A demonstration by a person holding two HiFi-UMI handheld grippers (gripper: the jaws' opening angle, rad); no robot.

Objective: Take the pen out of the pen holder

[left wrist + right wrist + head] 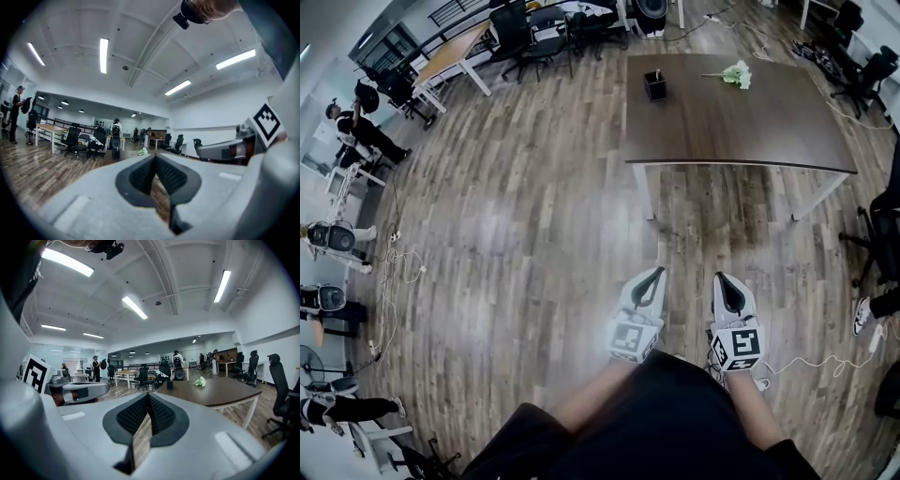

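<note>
A black pen holder [655,86] with a pen standing in it sits near the far left corner of the dark brown table [741,131]. Both grippers are held low, well short of the table's near edge. My left gripper [650,277] and right gripper [727,282] are both shut with nothing between the pads. In the right gripper view the pen holder [169,385] shows far off on the table [225,393], beyond the shut right gripper [148,395]. In the left gripper view the shut left gripper [155,157] points toward the small, distant holder [116,153].
A white-and-green flower bunch [736,75] lies on the table right of the holder. Office chairs [525,37] and a light wooden desk [455,52] stand at the back left. People [361,127] and equipment line the left side. Cables [394,272] trail across the wooden floor.
</note>
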